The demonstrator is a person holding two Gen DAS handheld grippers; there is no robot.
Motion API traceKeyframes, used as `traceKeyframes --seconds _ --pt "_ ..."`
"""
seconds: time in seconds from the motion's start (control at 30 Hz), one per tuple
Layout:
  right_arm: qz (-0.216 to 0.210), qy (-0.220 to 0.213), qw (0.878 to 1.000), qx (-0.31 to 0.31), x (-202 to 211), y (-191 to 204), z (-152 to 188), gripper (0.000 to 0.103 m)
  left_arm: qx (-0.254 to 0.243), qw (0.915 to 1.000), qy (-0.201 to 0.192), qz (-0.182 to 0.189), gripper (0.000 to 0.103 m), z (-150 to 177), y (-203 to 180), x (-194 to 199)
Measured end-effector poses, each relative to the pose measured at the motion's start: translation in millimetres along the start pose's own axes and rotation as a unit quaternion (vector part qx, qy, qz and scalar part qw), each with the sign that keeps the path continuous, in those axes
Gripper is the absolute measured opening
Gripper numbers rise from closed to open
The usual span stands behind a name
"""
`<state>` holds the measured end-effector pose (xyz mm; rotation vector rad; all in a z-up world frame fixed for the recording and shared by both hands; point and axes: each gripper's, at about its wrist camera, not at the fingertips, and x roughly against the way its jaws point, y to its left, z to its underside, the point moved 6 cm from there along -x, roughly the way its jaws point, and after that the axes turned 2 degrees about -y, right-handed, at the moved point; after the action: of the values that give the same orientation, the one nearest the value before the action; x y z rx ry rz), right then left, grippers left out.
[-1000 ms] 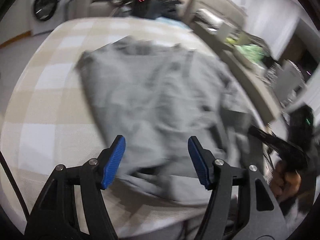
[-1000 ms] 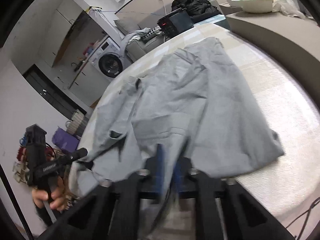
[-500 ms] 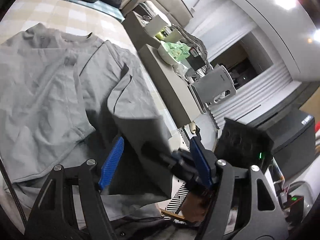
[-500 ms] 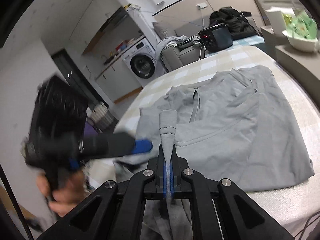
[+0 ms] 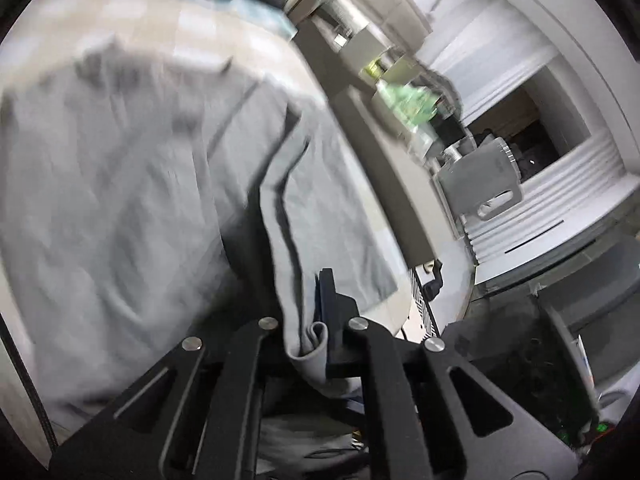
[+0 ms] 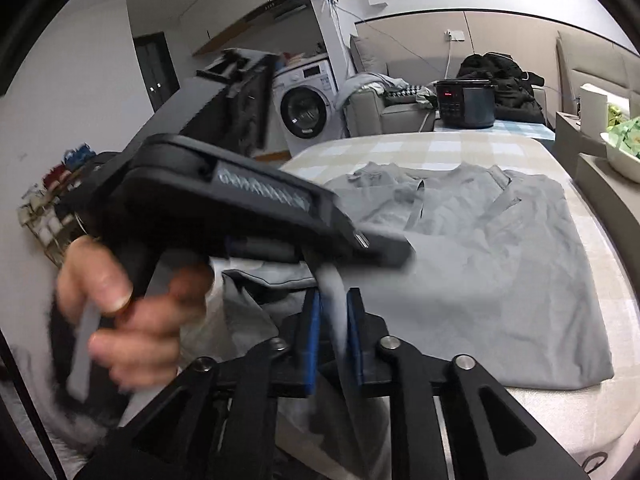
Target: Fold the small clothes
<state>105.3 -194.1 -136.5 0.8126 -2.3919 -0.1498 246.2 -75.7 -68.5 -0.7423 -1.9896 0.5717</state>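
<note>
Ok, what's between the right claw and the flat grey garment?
Right wrist view: the left claw, shut on a garment fold, crosses there; that fold hangs between the right claw's jaws, which have just been opening.

Low ledge [image 5: 384,168] beside bed [image 6: 460,148]

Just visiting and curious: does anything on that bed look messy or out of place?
The grey shirt is not flat: its near edge is bunched, pinched in the left gripper and running between the right gripper's just-opening jaws. A rice cooker standing at the bed's far end also seems odd.
</note>
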Motion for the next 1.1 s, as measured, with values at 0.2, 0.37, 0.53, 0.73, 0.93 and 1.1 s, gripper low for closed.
traceKeyframes --seconds 0.2,0.37,0.53,0.73,0.93,1.1 --pt "0.026 -0.012 0.999 -0.046 17 -43 1 0.042 -0.064 0.9893 -0.094 -0.091 0.002 -97 44 92" --pt "0.053 -0.019 0.995 -0.081 29 -69 3 0.042 -0.040 0.9630 -0.089 -0.251 0.003 -162 154 116" --pt "0.081 -0.020 0.993 -0.083 36 -81 1 0.042 0.010 0.9537 -0.087 -0.288 0.003 -188 238 93" --pt "0.130 0.000 0.985 -0.113 35 -114 4 0.042 0.052 0.9448 -0.124 -0.299 0.003 -211 277 77" --pt "0.148 -0.003 0.978 -0.144 43 -136 7 0.044 0.084 0.9453 -0.118 -0.292 0.029 -196 277 92" --pt "0.137 0.006 0.977 -0.165 40 -152 10 0.045 0.101 0.9490 -0.109 -0.278 0.067 -111 237 147"
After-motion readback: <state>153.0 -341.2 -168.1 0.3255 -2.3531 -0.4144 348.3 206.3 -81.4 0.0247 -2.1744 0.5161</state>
